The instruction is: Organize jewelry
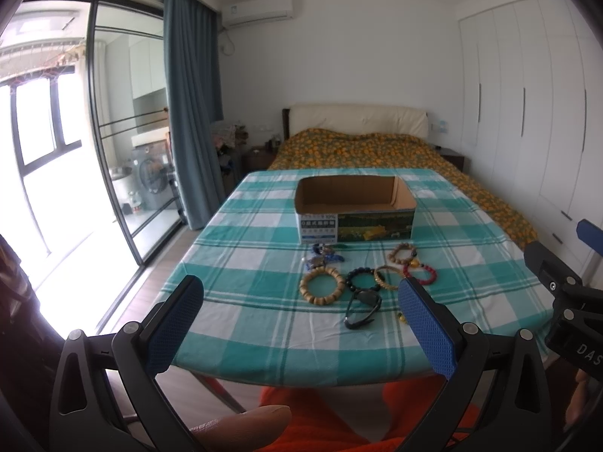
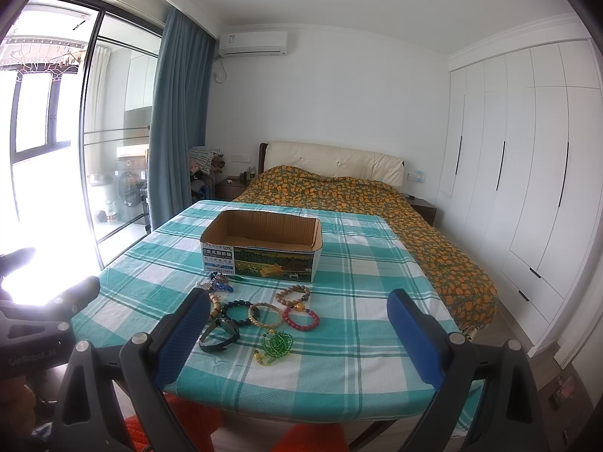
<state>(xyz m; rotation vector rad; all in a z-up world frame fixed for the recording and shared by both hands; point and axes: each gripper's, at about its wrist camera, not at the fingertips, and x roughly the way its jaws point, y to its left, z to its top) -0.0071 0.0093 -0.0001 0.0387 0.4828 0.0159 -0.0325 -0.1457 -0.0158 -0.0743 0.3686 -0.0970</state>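
Observation:
An empty cardboard box (image 1: pixel 356 209) (image 2: pixel 262 246) stands on the teal checked tablecloth (image 1: pixel 245 263) (image 2: pixel 358 301). In front of it lie several bracelets: a light wooden bead bracelet (image 1: pixel 322 285), a dark bead bracelet (image 1: pixel 362 280) (image 2: pixel 236 312), a gold bangle (image 2: pixel 265 314), a red bead bracelet (image 1: pixel 421 274) (image 2: pixel 301 318), a brown bead bracelet (image 1: pixel 403 253) (image 2: pixel 293 293), a green bead string (image 2: pixel 277 344) and a black watch (image 1: pixel 361 309) (image 2: pixel 219 335). My left gripper (image 1: pixel 301 297) and right gripper (image 2: pixel 297 318) both hover open near the table's front edge, holding nothing.
A blue trinket cluster (image 1: pixel 324 256) (image 2: pixel 218 282) lies by the box's front left corner. Behind the table is a bed with an orange flowered cover (image 2: pixel 358 196). White wardrobes (image 2: pixel 508 169) line the right wall; a glass sliding door (image 1: pixel 124 132) and blue curtain stand left.

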